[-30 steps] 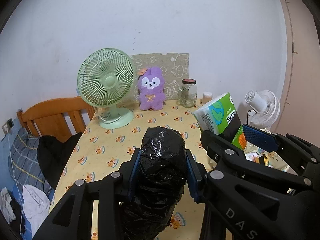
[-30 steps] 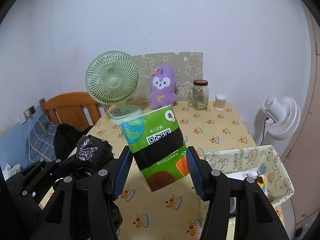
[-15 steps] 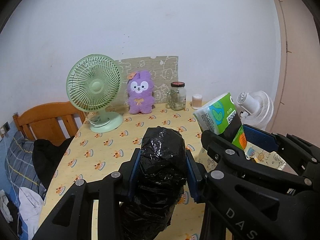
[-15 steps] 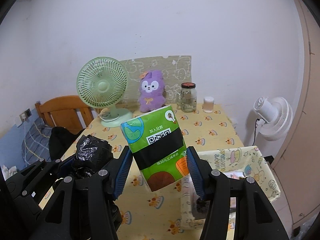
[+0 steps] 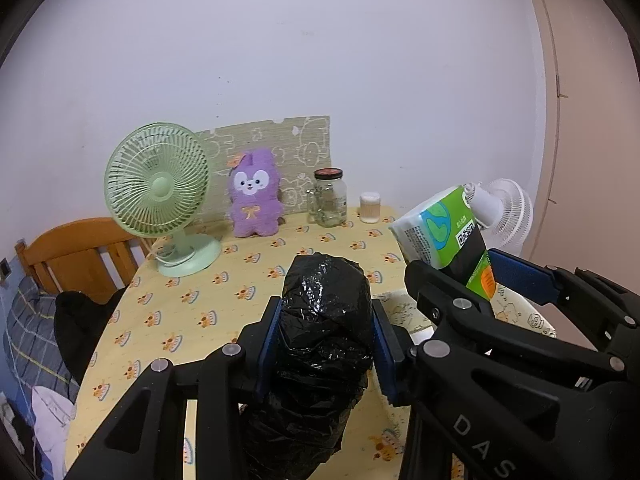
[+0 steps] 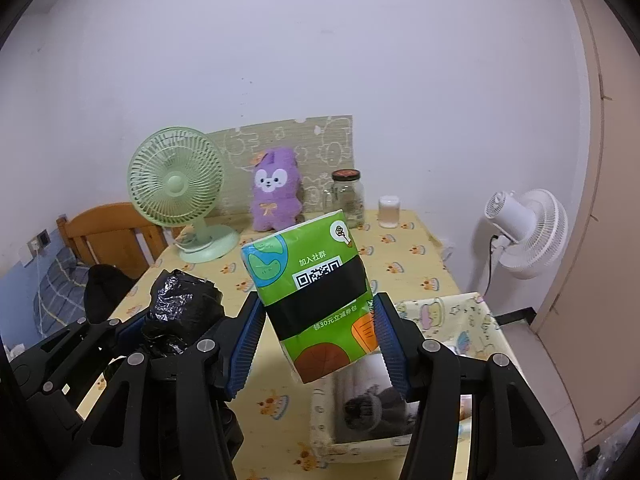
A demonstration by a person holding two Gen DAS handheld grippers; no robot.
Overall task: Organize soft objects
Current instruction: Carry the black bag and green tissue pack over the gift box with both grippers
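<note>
At the bottom centre of the left wrist view the left gripper [image 5: 325, 344] has its blue pads pinching a black plastic bundle [image 5: 326, 320], which stands upright between them and fills the gap. To the lower right in that view the right gripper [image 5: 476, 280] holds a green tissue pack [image 5: 444, 236], tilted, in front of a white fan [image 5: 506, 216] at the right edge. In the right wrist view the right gripper [image 6: 320, 336] sits at the bottom centre with its jaws pinching the green tissue pack [image 6: 316, 296] by its lower sides, and the black plastic bundle [image 6: 182, 312] shows at lower left in the left gripper [image 6: 160, 332]. Below the pack, at lower right, a patterned fabric bin [image 6: 444, 312] stands at the near edge of the yellow table [image 6: 404, 260] with rolled items inside. Farther back, along the wall, stand a green fan [image 5: 158, 184] at left, a purple plush [image 5: 254, 196] in the middle, a glass jar [image 5: 330, 198] and a small white cup [image 5: 370, 208]. A wooden chair [image 5: 76, 252] shows at the far left.
</note>
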